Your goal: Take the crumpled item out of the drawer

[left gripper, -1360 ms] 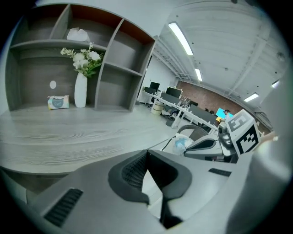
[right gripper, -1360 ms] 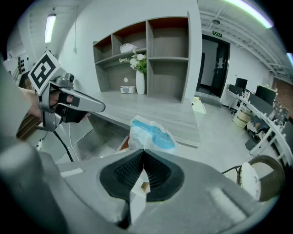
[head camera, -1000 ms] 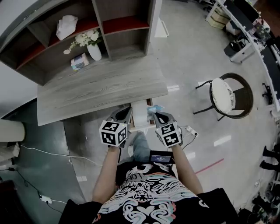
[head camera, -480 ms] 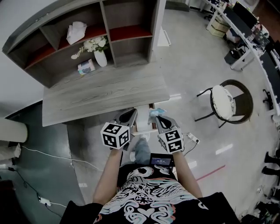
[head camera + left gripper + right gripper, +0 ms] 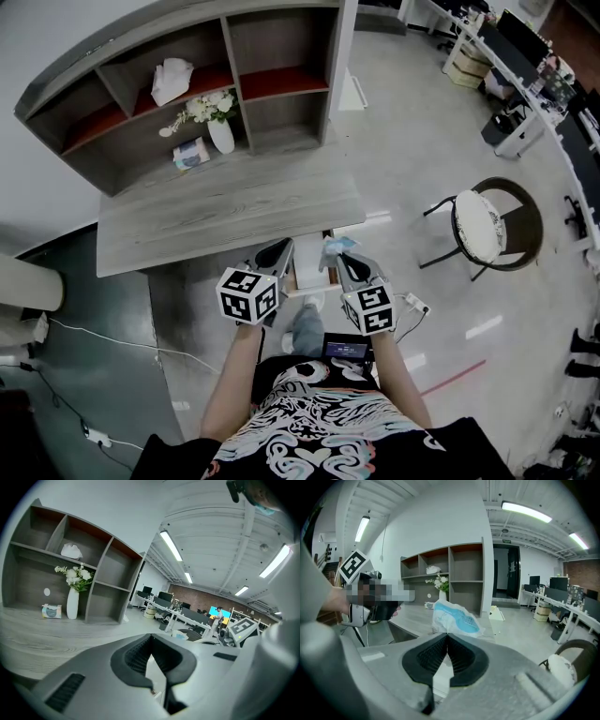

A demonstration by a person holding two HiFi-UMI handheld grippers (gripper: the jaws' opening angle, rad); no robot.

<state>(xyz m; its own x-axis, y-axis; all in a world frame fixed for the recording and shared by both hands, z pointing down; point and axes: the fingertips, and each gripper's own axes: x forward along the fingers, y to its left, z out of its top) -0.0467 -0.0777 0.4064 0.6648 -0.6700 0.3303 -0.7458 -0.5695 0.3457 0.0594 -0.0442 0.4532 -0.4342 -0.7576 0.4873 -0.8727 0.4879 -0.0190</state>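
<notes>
- Above the open drawer [image 5: 305,269], at the front edge of the desk [image 5: 225,202], the crumpled item [image 5: 454,618] is pinched in the right gripper [image 5: 447,635], whose jaws press together on its lower edge only.
- Left gripper [image 5: 151,637] has its jaws pressed together on nothing and hangs just beside the drawer's left side.
- Likely risk: with so small a bite on thin, slippery-looking wrapping, a quick swing could let it slide free and drop back into the drawer or onto the floor.
- Its long axis runs crosswise to the jaws, from upper left to lower right in the right gripper view. Its bulk stands up past the jaw tips, towards the desk.
</notes>
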